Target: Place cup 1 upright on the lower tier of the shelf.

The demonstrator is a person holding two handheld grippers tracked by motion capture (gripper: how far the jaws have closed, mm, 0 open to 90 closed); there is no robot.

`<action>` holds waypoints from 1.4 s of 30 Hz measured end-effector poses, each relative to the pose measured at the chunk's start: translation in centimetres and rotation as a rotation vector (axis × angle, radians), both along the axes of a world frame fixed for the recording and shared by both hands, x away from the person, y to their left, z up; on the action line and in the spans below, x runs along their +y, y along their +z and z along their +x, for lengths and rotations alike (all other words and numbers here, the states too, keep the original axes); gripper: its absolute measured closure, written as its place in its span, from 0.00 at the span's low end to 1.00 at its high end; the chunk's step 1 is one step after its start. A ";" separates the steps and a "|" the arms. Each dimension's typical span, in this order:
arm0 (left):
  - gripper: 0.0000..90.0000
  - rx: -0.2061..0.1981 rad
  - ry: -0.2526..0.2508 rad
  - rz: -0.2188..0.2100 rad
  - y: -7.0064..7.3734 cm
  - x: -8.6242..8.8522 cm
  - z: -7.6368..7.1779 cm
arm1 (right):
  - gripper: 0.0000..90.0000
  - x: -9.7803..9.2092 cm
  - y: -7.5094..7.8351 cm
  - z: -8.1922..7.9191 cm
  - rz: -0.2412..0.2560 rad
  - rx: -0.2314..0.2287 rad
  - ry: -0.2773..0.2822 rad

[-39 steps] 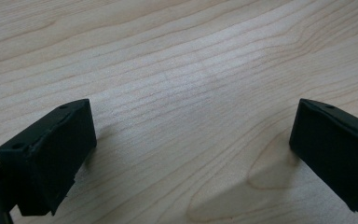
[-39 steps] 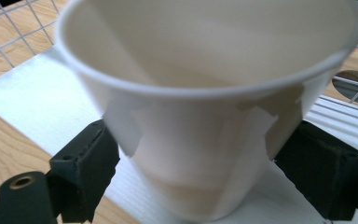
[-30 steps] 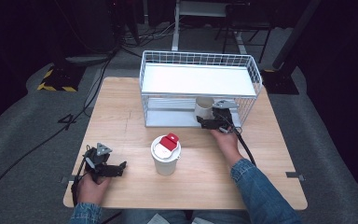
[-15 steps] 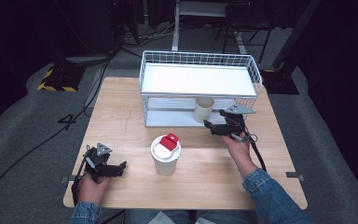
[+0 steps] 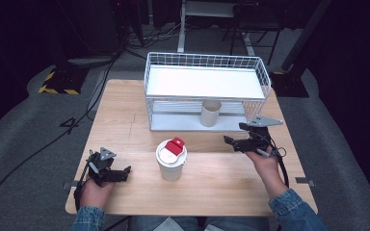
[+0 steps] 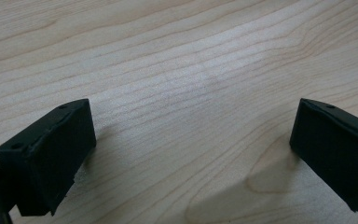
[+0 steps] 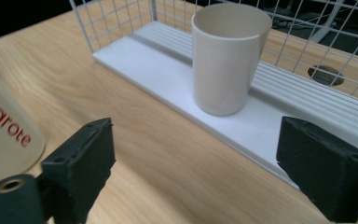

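1. The right gripper is hovering over the table at the right, jaws spread wide and gripping nothing, just near of the wire rack.
2. The beige cup is standing upright on the rack's lower shelf, apart from those jaws.
3. The left gripper is resting at the table's near left, jaws wide apart and gripping nothing.
4. A lidded tumbler with a red tab is sitting between the grippers.

Two cups, one rack, two tools.
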State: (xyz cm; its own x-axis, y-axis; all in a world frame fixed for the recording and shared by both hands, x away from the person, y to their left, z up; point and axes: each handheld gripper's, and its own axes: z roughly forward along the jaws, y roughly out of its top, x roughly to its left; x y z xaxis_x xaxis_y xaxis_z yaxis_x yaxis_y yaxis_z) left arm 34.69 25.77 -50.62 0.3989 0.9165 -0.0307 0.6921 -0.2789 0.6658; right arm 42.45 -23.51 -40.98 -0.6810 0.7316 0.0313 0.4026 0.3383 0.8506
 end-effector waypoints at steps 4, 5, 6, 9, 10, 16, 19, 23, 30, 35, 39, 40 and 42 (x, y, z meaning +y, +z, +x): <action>0.01 0.001 -0.001 0.000 0.0 0.0 0.0 | 0.10 -0.6 0.3 -1.3 -0.043 -0.022 0.012; 0.01 0.001 -0.001 0.000 0.0 0.0 0.0 | 0.10 -0.8 0.3 -1.6 -0.040 -0.025 0.016; 0.01 0.000 -0.001 0.000 0.0 0.0 0.0 | 0.10 -1.0 0.4 -1.9 -0.034 -0.022 0.019; 0.01 0.000 0.003 0.000 0.0 0.0 -0.1 | 0.10 -1.8 0.4 -2.8 -0.013 -0.025 0.025; 0.01 -0.002 0.007 -0.006 0.0 0.0 -0.2 | 0.10 -2.1 0.4 -3.1 -0.017 -0.031 0.027; 0.03 -0.004 -0.017 -0.005 0.0 0.3 -0.2 | 0.09 -4.1 0.1 -4.6 -0.025 -0.041 0.005; 0.03 -0.005 -0.019 -0.004 0.0 0.3 -0.2 | 0.09 -5.2 -0.4 -5.2 -0.017 0.000 0.010; 0.03 -0.004 -0.019 -0.005 0.0 0.3 -0.2 | 0.07 -6.3 -1.4 -6.0 0.030 0.033 -0.002; 0.03 -0.004 -0.017 -0.005 0.0 0.3 -0.2 | 0.07 -7.8 -2.9 -6.8 0.022 0.071 -0.005; 0.03 -0.004 -0.017 -0.005 0.0 0.3 -0.2 | 0.07 -8.8 -4.0 -7.2 0.005 0.099 -0.030; 0.03 -0.004 -0.017 -0.005 0.0 0.3 -0.2 | 0.07 -9.4 -5.0 -7.3 -0.025 0.113 -0.056; 0.03 -0.004 -0.017 -0.005 0.0 0.3 -0.2 | 0.07 -9.6 -5.2 -7.3 -0.035 0.116 -0.062; 0.03 -0.005 -0.017 -0.004 0.0 0.3 -0.2 | 0.07 -9.9 -5.8 -7.3 -0.036 0.121 -0.068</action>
